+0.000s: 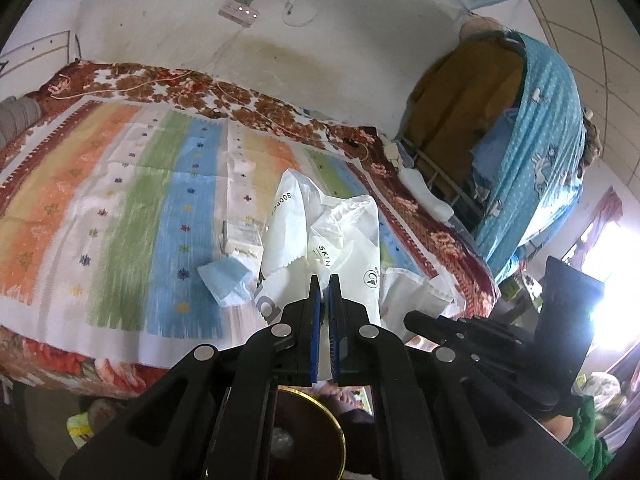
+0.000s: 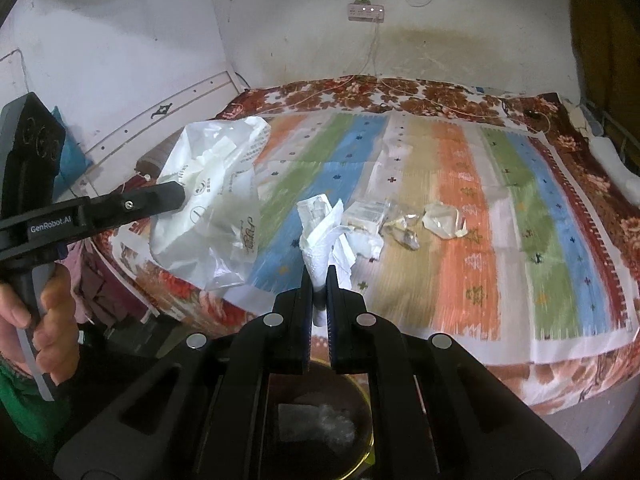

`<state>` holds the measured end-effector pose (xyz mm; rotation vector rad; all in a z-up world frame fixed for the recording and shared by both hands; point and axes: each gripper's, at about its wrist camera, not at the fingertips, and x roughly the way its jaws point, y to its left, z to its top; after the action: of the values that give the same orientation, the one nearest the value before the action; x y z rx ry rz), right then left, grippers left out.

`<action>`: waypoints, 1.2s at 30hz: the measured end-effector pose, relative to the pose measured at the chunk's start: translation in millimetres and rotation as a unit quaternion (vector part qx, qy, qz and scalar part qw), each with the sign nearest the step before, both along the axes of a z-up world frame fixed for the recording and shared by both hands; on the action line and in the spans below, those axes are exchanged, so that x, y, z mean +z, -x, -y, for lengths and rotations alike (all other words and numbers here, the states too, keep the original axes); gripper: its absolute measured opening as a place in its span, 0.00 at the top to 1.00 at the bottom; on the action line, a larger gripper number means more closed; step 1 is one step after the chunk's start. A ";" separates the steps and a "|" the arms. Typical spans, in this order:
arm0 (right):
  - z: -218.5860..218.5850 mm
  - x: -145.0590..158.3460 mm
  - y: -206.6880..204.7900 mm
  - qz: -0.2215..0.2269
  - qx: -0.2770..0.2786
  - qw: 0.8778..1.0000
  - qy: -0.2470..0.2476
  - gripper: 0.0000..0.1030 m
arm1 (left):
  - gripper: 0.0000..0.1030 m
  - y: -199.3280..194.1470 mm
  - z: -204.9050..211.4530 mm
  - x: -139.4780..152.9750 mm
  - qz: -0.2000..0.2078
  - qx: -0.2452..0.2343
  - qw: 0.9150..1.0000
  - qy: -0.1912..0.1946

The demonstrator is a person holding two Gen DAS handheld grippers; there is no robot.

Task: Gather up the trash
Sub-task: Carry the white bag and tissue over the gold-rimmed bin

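Right wrist view: right tongs (image 2: pixel 319 280) clamp 1 tissue wad (image 2: pixel 326 236), left tongs (image 1: pixel 325 284) clamp 1 plastic bag (image 1: pixel 344 236).

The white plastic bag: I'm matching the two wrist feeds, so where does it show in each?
Left wrist view: the white plastic bag is at centre, pinched in the left tongs.
Right wrist view: the bag is left of centre, left of the crumpled tissue gripped by the right tongs.
Shared landmark: the pink power strip on the wall, top of both views.
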<state>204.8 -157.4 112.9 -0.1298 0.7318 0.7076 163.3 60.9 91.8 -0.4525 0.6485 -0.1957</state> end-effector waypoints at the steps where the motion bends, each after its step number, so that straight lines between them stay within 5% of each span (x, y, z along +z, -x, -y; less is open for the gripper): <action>1: 1.7 -1.5 4.4 0.002 -0.001 1.000 0.001 0.95 | 0.97 4.3 1.6 -3.1 -0.004 -0.004 1.000 0.003; 8: 12.2 -21.7 31.6 0.004 -0.009 1.000 0.022 0.95 | 0.97 31.3 19.4 -18.2 -0.031 -0.010 0.999 -0.037; 19: 1.0 -72.1 62.3 -0.053 0.006 0.997 0.062 0.95 | 0.97 58.2 38.9 -64.1 -0.117 -0.002 0.992 -0.049; 36: 9.5 -140.3 53.7 -0.164 -0.041 0.980 0.108 0.95 | 0.97 38.4 60.4 -149.9 -0.277 0.011 0.958 -0.068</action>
<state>151.1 -166.9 -27.4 -0.1818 1.1253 0.5738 124.9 0.5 -58.1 -0.3821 1.1993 0.0037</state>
